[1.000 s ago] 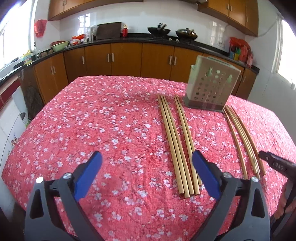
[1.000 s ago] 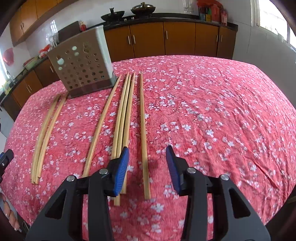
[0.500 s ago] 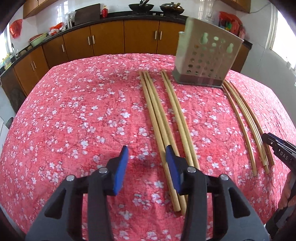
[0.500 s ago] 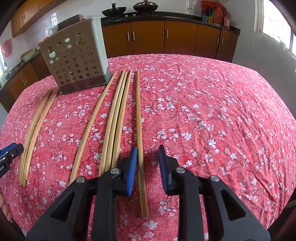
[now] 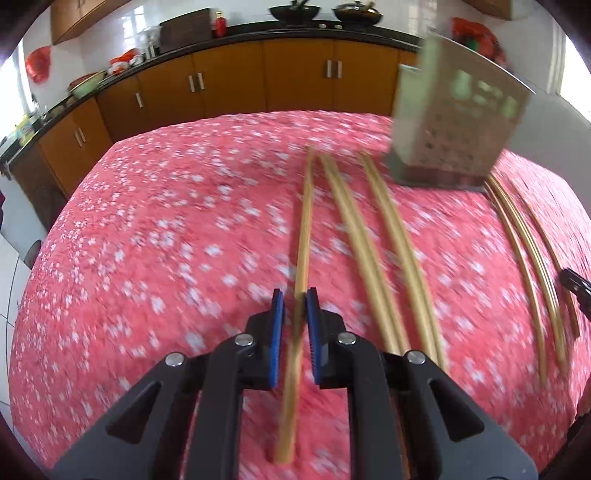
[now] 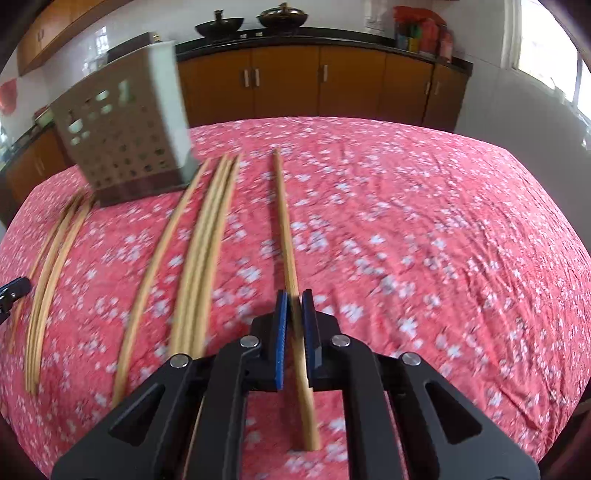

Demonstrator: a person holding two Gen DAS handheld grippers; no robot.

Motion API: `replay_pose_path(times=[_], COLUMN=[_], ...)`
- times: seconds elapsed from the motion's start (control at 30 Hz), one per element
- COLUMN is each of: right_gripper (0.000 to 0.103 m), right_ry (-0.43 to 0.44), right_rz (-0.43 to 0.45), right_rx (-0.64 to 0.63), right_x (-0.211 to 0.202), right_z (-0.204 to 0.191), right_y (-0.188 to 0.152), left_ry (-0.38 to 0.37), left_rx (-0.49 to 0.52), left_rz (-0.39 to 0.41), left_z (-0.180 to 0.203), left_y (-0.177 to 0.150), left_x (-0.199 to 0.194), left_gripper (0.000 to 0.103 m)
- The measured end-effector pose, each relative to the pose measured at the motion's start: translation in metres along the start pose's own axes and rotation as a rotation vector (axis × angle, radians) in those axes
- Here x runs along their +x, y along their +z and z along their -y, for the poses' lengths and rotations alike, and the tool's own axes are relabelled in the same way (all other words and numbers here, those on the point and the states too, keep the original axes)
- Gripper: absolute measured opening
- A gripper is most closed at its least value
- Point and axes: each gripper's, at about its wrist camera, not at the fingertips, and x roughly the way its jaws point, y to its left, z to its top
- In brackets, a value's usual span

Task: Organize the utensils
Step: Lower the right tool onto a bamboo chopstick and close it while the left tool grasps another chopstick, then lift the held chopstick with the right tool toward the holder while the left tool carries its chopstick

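Several long bamboo chopsticks lie on the red flowered tablecloth. My left gripper is shut on one chopstick, which runs forward between its blue pads. My right gripper is shut on another chopstick. A perforated metal utensil holder stands upright at the far side of the table; it also shows in the right wrist view. More chopsticks lie right of my left gripper, and others lie left of my right gripper.
Another group of chopsticks lies at the far right by the holder. Brown kitchen cabinets and a black counter with woks stand behind the table. The other gripper's tip shows at the left edge.
Both grippers have closed, each on a single chopstick. The left gripper went from wide open to shut and moved forward. The held chopsticks now stand apart from their groups.
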Motion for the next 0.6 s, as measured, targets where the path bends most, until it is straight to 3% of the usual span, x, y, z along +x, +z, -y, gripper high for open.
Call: replay_pose_path(times=[0.33,0.6], right_gripper=[0.008,0.008], right_ry=[0.019,0.018], right_rz=[0.005,0.009], right_rx=[0.04,0.016], right_x=[0.008,-0.004], right_z=[0.022,0.013], right_y=[0.008,-0.012], left_ry=[-0.123,-0.118], left_rx=[-0.056,-0.036], left_rz=[0.031,0.031], left_z=[-0.026,-0.023], left_y=[-0.01,-0.028], left_x=[-0.006,-0.022], left_gripper=[0.015,0.015])
